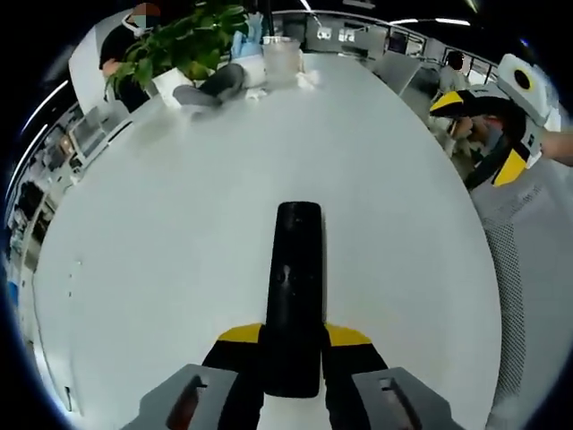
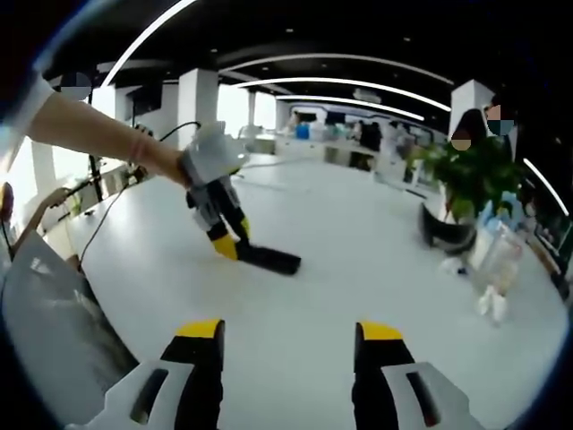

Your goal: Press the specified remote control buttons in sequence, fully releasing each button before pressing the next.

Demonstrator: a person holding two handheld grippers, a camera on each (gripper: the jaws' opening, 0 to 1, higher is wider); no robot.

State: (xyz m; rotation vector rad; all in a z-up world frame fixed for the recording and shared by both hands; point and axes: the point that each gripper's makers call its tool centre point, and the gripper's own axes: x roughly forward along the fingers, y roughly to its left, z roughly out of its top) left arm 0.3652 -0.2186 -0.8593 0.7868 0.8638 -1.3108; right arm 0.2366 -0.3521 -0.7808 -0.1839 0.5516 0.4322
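Left hand-held gripper [image 1: 291, 354] pinches a black remote control [image 1: 295, 291] between its yellow-tipped jaws, remote pointing forward along the jaws, far end over the white desk [image 1: 161, 233]; cannot tell if the remote touches the desk surface. In the right gripper view the same left hand-held gripper [image 2: 235, 246] shows from the left, held by a person's hand [image 2: 166, 161], angled down toward the desk [image 2: 358, 260], with the remote control [image 2: 269, 259] sticking out of its jaws low over or on the desk top. Right hand-held gripper [image 2: 291, 345] is spread wide, jaws well apart, nothing between them, hanging above the desk and well apart from the remote. In the left gripper view the right hand-held gripper [image 1: 495, 143] sits at the far right edge, off beyond the desk rim, black and yellow jaws parted. Far end of desk: potted plant [image 1: 183, 40] in a white pot, a dark grey object just beside it, a clear plastic container [image 1: 280, 55] and some crumpled white bits [image 1: 309, 81]. Same potted plant [image 2: 466, 188] at right in the right gripper view, clear container [image 2: 501, 255] near it. Grey mesh chair back [image 1: 528, 269] at the right desk edge. Open office in the background, people far off.
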